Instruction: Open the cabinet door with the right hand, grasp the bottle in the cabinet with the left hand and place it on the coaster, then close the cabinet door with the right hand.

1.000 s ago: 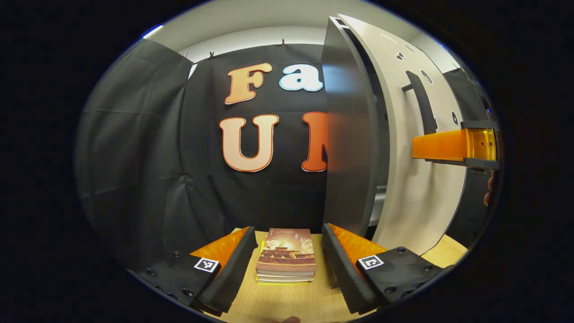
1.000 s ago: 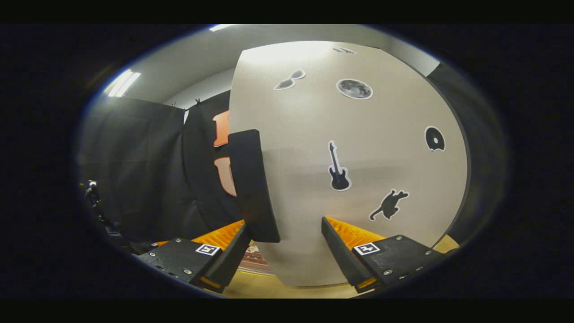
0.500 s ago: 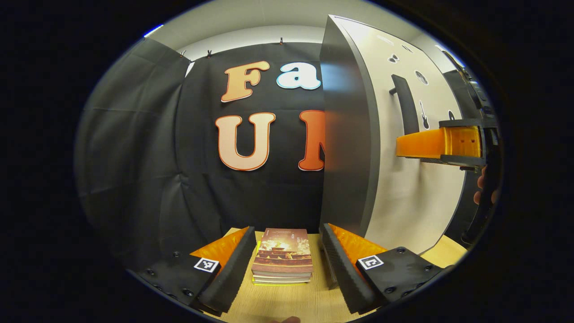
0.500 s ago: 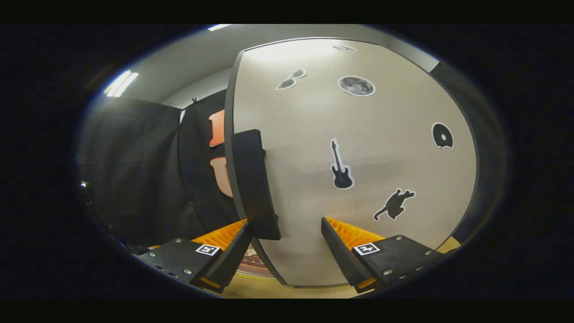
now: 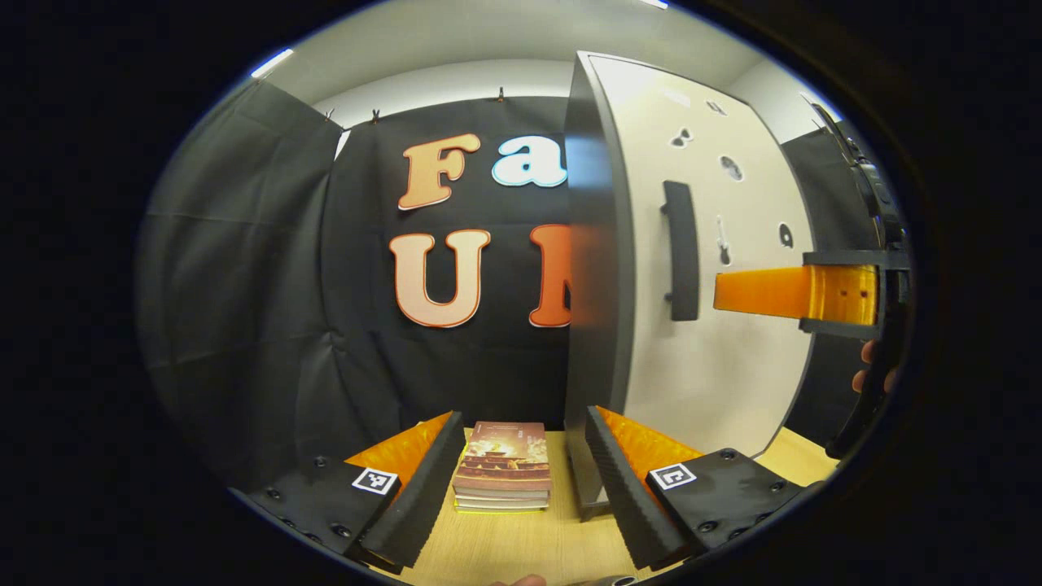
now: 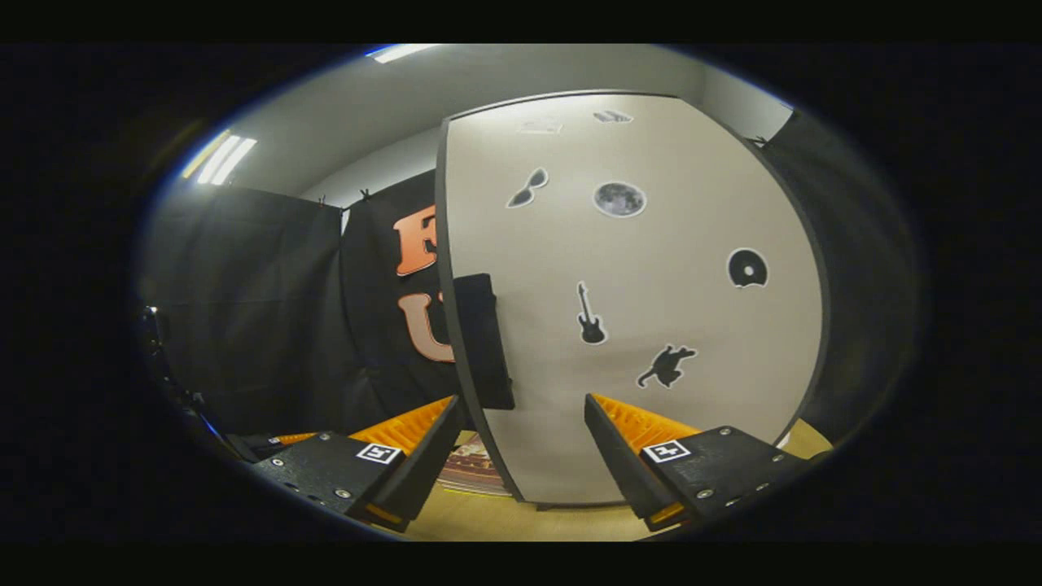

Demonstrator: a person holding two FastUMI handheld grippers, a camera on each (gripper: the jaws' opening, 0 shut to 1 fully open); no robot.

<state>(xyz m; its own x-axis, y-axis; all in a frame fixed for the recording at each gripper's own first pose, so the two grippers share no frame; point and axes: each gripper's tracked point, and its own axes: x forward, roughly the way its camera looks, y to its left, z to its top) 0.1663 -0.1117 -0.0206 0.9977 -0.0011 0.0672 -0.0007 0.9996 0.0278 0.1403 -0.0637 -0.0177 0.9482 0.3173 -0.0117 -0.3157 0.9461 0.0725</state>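
Facing cabinet door [image 6: 651, 325], apparently shut; right gripper [image 6: 521, 456] level, fingers spread, empty, nearer than left. Upright black handle [image 6: 484, 342] just above-left of left fingertip, long axis vertical. Left gripper [image 5: 521, 480] spread, empty over stacked books [image 5: 502, 476]; bottle's place unclear.

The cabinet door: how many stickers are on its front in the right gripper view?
7 on the door: two pale ones at the top, sunglasses, moon, disc, guitar, cat. The right gripper may hide more lower down.
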